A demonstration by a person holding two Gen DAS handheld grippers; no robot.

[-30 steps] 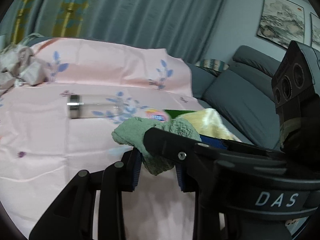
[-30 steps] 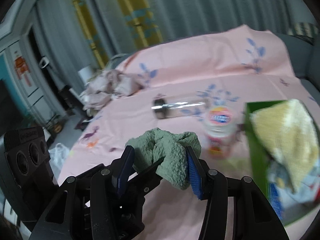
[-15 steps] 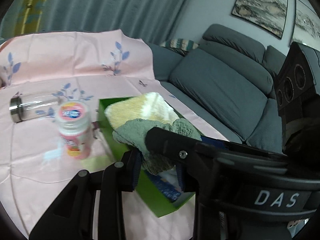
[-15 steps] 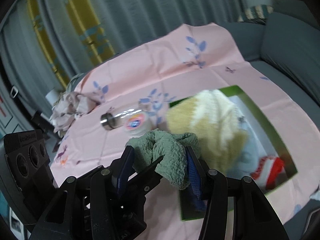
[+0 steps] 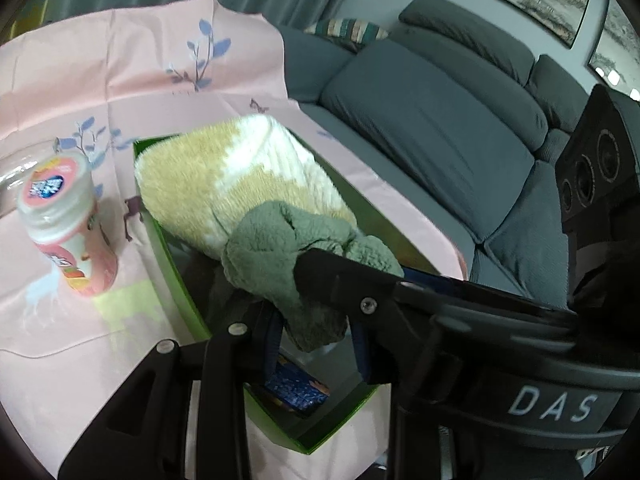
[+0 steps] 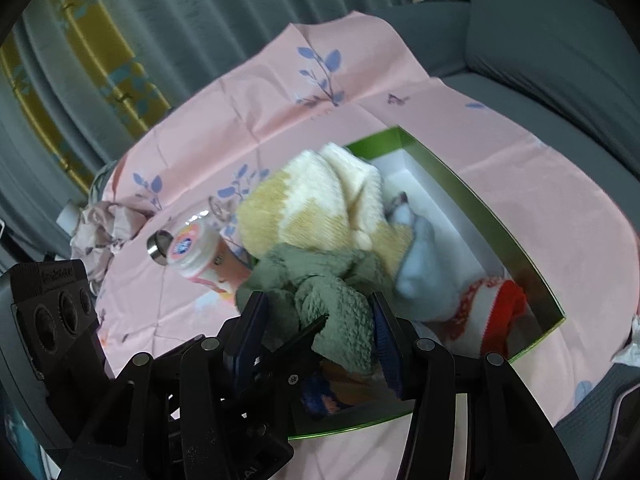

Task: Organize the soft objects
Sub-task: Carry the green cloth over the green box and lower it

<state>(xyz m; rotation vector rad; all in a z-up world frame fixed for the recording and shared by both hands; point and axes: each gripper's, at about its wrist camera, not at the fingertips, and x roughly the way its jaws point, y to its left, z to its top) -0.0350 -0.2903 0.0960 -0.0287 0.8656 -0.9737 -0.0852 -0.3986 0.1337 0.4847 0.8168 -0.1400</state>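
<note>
Holding the green fuzzy cloth [image 5: 280,256] between both tools, you've got it bunched up right over the green box [image 6: 480,204]. Your left gripper [image 5: 316,344] is pinched down tight on one end of it, and your right gripper [image 6: 320,332] has its jaws about halfway apart with the thick wad of cloth squeezed between the blue pads. Just past your fingertips sits the yellow-and-white knit piece [image 6: 320,204], heaped at the far end of the box. To the right of your right tool there's a pale blue soft thing [image 6: 420,272] and a red-and-white knit item [image 6: 492,308] in the box too. Under the cloth I think there's a dark blue printed item [image 5: 296,388], kinda blurry though. Off to the left of the box, a pink-capped bottle [image 5: 64,220] stands on the pink floral sheet [image 5: 120,80], grey sofa [image 5: 432,120] beyond.
</note>
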